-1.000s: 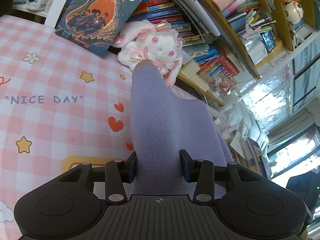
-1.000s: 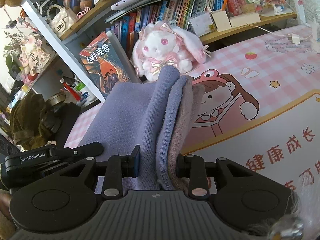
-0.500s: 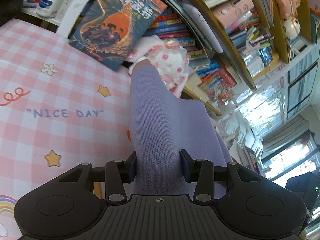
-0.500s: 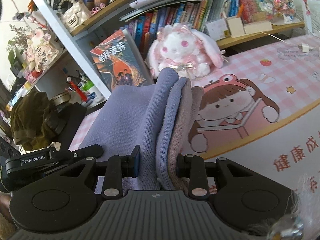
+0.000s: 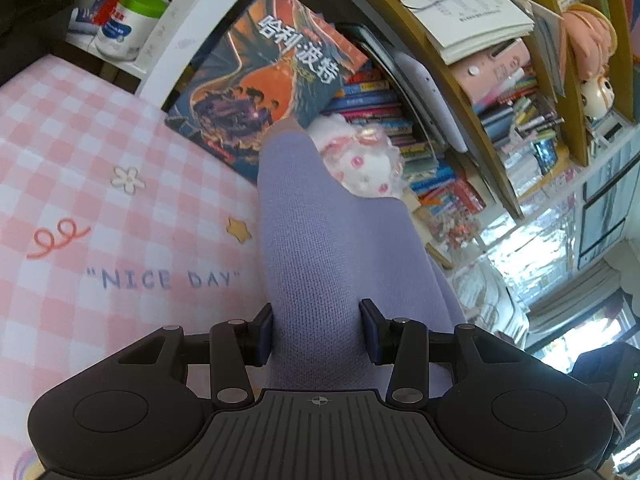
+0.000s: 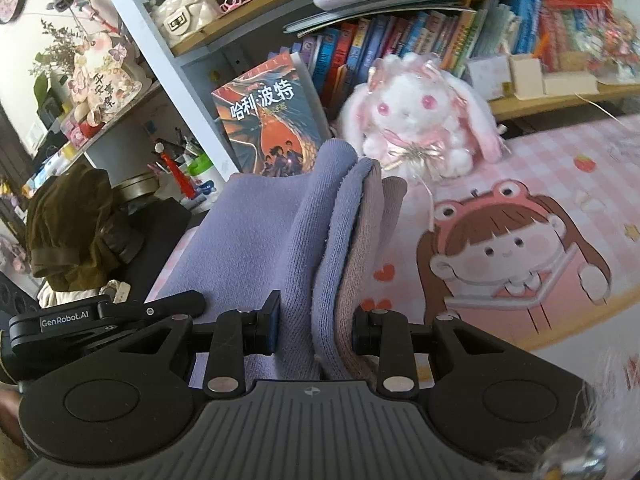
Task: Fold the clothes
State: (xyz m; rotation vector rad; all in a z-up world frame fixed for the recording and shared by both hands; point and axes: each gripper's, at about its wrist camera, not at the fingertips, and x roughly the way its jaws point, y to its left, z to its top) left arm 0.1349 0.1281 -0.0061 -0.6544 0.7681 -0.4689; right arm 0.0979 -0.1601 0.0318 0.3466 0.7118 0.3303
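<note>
A lavender knit garment (image 5: 320, 248) is bunched between the fingers of my left gripper (image 5: 318, 330), which is shut on it above the pink checked tablecloth (image 5: 80, 184). In the right wrist view the same lavender garment (image 6: 280, 240) runs forward in several folded layers, and my right gripper (image 6: 316, 326) is shut on those layers. The cloth stretches left from there to the other gripper (image 6: 104, 316), seen at the lower left. The garment's far end hides part of the table behind it.
A white and pink plush rabbit (image 6: 420, 120) and a leaning book (image 6: 272, 120) stand at the table's back edge under crowded bookshelves (image 6: 440, 40). A dark brown garment (image 6: 76, 232) lies off the table's left end. The cartoon girl print (image 6: 508, 252) covers the table to the right.
Both grippers have carried the lavender garment forward toward the bookshelf; the rabbit and the book look closer and the "NICE DAY" print has slid nearer. Both grips are unchanged.
</note>
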